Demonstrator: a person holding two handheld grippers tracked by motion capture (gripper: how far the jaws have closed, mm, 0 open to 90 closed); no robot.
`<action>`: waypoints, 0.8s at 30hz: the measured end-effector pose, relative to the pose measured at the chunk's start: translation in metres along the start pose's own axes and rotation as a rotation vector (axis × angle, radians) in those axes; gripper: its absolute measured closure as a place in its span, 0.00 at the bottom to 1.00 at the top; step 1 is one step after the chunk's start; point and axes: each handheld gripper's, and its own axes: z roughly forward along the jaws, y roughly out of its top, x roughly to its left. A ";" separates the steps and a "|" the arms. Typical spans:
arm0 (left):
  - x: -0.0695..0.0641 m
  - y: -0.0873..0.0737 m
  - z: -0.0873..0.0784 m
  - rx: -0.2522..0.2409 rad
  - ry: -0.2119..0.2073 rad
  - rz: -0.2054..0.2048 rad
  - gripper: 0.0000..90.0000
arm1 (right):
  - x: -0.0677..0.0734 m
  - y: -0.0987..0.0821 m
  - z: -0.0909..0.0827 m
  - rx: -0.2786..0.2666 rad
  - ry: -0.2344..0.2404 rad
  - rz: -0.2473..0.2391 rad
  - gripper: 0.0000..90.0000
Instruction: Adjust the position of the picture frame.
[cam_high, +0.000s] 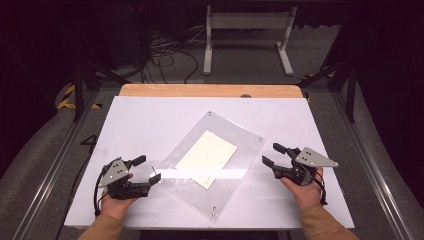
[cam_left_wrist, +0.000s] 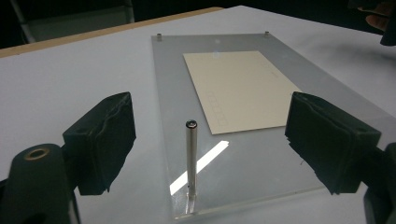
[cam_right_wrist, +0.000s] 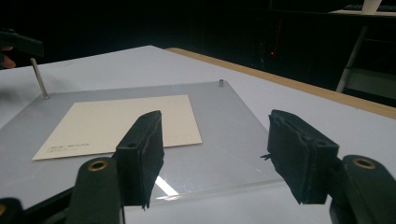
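Note:
A clear acrylic plate (cam_high: 235, 172) lies turned at an angle on the white table (cam_high: 150, 120), with a cream card (cam_high: 207, 152) on or under it. A thin metal pin (cam_left_wrist: 191, 156) stands upright at the plate's left corner. My left gripper (cam_high: 147, 170) is open around that pin, its pads (cam_left_wrist: 105, 135) well clear of it on both sides. Open too, my right gripper (cam_high: 273, 154) faces the plate's right edge with nothing between its pads (cam_right_wrist: 299, 154). In the right gripper view the card (cam_right_wrist: 116, 123) lies ahead and the pin (cam_right_wrist: 39, 79) stands at the far left.
Short studs mark the plate's far corner (cam_high: 209, 113) and right corner (cam_high: 261, 139); another pin (cam_high: 214, 212) stands at the near corner. A wooden strip (cam_high: 210, 90) edges the table's far side. Beyond it are a white frame (cam_high: 247, 30) and floor cables (cam_high: 165, 55).

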 end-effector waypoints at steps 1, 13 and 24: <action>0.000 0.000 0.000 0.000 -0.002 0.001 0.19 | 0.000 0.000 0.000 0.000 0.001 0.000 0.40; -0.009 0.005 0.003 0.028 -0.038 0.036 0.29 | -0.001 0.000 -0.001 0.020 0.004 0.025 0.43; -0.007 0.003 0.005 0.132 -0.017 0.004 0.47 | 0.001 0.000 0.001 0.026 0.029 0.033 0.44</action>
